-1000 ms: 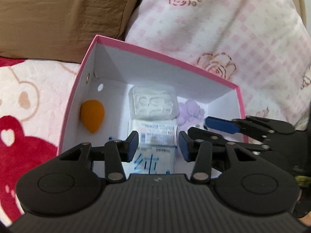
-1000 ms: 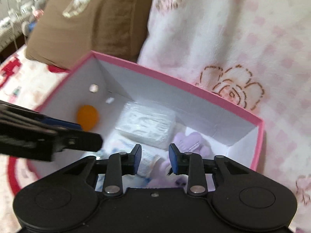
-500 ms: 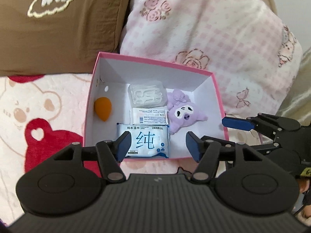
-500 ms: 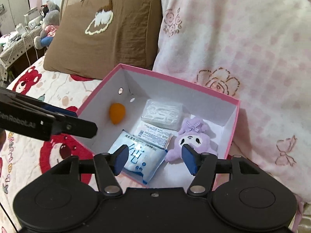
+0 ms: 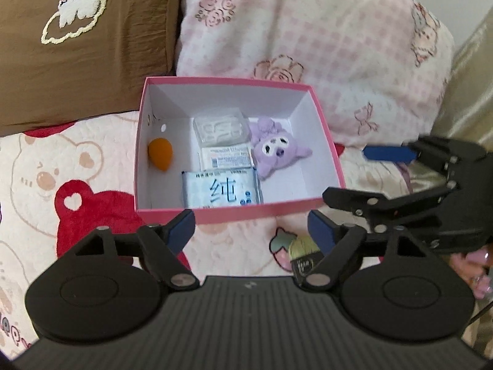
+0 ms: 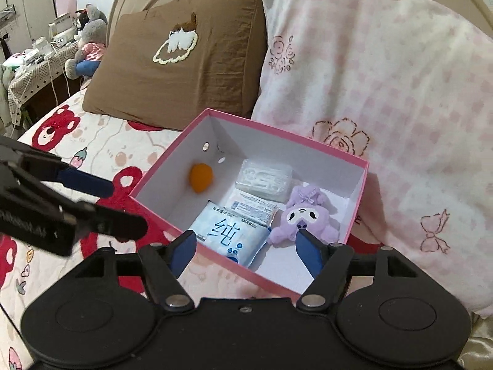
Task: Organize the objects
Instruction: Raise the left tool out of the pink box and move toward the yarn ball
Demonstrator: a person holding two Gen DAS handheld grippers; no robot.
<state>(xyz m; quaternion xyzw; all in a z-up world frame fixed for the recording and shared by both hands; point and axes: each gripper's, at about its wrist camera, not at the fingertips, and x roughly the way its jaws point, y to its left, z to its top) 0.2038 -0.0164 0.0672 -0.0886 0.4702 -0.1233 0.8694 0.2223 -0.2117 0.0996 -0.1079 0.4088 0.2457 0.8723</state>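
Lying on a bear-print quilt [image 5: 71,166], backed at the far side by a brown pillow [image 5: 77,49] and a pink checked pillow [image 5: 308,37], with a cluttered side table [image 6: 34,61] and plush toys far left: a pink box [image 5: 246,213] holding an orange sponge [image 5: 160,153] at its left, a clear case [image 5: 221,128], a white packet [image 5: 227,157], a wet-wipe pack [image 5: 222,189] at the near wall and a purple plush [image 5: 275,151] to the right. Hovering clear of the near rim, the left gripper [image 5: 251,231] and right gripper [image 6: 245,251], both gaping wide with jaws just opening and gripping nothing. Leaving open quilt near and left of the box; crowding its far and right edges, the pillows.
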